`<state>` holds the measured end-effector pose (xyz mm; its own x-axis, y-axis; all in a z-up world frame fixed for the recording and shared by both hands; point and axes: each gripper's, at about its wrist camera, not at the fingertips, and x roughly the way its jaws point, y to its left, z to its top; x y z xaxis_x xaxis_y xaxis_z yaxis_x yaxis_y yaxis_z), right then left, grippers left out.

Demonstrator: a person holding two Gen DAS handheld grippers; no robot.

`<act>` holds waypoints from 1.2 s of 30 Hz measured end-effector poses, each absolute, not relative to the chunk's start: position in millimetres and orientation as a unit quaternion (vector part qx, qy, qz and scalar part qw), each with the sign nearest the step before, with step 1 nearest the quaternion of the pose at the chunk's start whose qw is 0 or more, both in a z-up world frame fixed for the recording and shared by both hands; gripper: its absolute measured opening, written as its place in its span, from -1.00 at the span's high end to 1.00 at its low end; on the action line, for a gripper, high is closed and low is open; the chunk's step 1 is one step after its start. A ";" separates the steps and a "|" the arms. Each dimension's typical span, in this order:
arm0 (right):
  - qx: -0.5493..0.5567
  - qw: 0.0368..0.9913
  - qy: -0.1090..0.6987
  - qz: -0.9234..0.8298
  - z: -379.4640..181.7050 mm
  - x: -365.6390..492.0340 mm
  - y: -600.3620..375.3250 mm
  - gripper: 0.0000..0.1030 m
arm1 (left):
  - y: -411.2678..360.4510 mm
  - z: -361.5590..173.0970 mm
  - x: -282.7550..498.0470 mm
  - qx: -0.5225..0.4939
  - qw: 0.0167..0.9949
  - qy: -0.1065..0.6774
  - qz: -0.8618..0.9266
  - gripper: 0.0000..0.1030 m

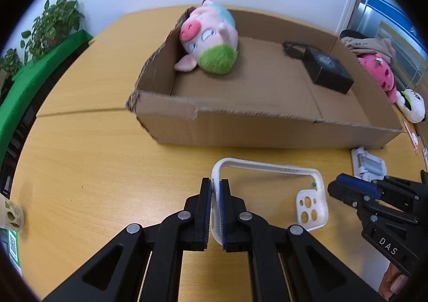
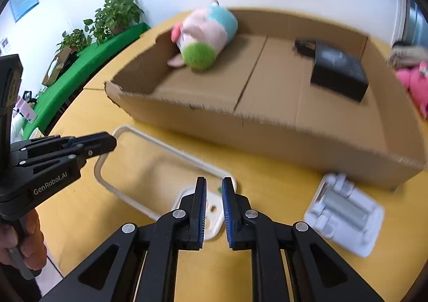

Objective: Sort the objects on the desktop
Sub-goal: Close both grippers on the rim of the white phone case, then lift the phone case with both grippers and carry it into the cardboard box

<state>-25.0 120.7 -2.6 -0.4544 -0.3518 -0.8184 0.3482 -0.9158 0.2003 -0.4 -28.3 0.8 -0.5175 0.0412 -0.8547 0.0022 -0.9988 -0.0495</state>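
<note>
Pinching one phone case, left fingers; right fingers slightly spread; box holds two items.

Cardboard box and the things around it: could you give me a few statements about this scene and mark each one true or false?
1. The plush pig lies inside the cardboard box. True.
2. The left gripper is empty. False: its fingers are shut on one end of the clear phone case.
3. The black box sits on the table outside the carton. False: it is inside the cardboard box, toward the end opposite the pig.
4. The right gripper holds nothing. True: there is a narrow gap between its fingers, above the case's camera end.
5. A white holder lies on the table in front of the cardboard box. True.
</note>
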 end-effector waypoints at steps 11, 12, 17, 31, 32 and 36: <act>0.511 0.183 0.007 -0.840 -37.5 -33.1 119.6 -0.78 | -42.0 -26.0 0.0 -0.523 -0.011 -0.045 0.851 0.91; 0.504 0.180 0.025 -0.844 -37.9 -31.5 115.3 -0.70 | -42.1 -27.1 0.1 -0.525 -0.011 -0.048 0.850 0.91; 0.482 0.185 0.059 -0.854 -35.4 -24.1 108.1 0.57 | -37.4 -30.1 2.7 -0.528 -0.004 -0.045 0.848 0.93; 0.481 0.189 0.030 -0.856 -30.7 -18.6 115.1 0.87 | -32.5 -15.4 11.6 -0.514 0.020 -0.049 0.856 0.93; 0.483 0.188 0.027 -0.855 -31.8 -17.8 117.3 0.87 | -34.7 -15.4 14.2 -0.520 0.020 -0.053 0.852 0.92; 0.486 0.182 0.022 -0.854 -34.4 -17.2 122.8 0.87 | -45.2 -21.9 33.0 -0.546 0.010 -0.070 0.835 0.10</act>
